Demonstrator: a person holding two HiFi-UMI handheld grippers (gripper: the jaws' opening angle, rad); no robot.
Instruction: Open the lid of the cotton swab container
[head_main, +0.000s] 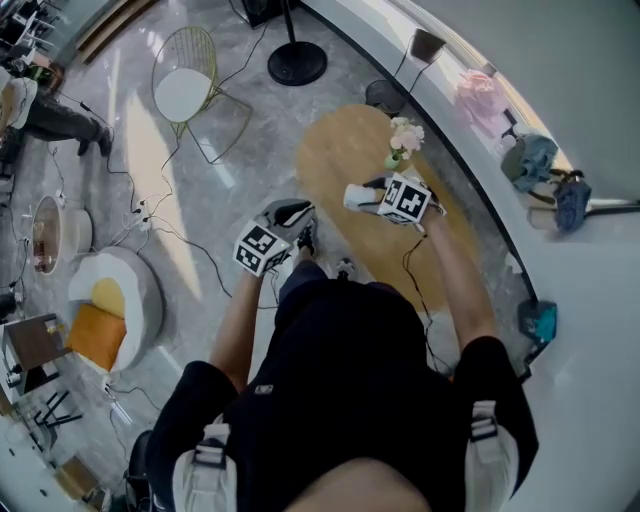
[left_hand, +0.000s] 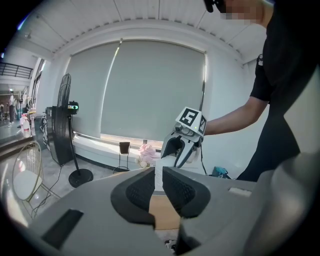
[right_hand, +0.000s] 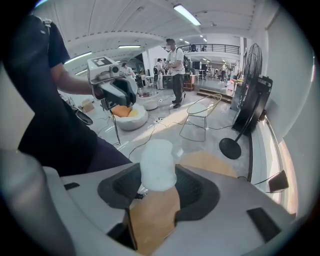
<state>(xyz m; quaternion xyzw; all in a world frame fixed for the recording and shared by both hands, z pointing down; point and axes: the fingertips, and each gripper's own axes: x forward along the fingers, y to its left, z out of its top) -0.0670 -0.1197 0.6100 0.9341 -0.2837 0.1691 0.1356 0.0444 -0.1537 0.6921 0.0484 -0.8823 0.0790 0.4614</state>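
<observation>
Closest to the head camera, dark-shirted person (head_main: 340, 380) from above, forearms stretched forward, one gripper in each hand. Further out, round wooden tabletop (head_main: 335, 150) on grey floor (head_main: 240, 150), with a small bunch of pale flowers (head_main: 405, 138) near its far edge.

Right gripper (right_hand: 158, 190): closed on the container (right_hand: 157, 165), a pale, translucent cylinder. Clamped by its lower part between both pads, upper part sticking out past the fingertips, roughly upright with a slight tilt. Held in the air over the tabletop, not resting on it. Rounded top end; lid seam too blurred to make out.

Left gripper (left_hand: 159, 182): jaws only a narrow slit apart, nothing between the pads. Points across at the right gripper, with a strip of the container showing through the slit and its top just above the pads. Hangs off the near-left edge of the tabletop, above the floor, clearly apart from the right gripper and the container.

Off to the left on the floor, wire chair (head_main: 185, 80) with a white seat; near it, round black base of a standing fan (head_main: 297, 62). Loose cables (head_main: 185, 240) across the floor on that side.
</observation>
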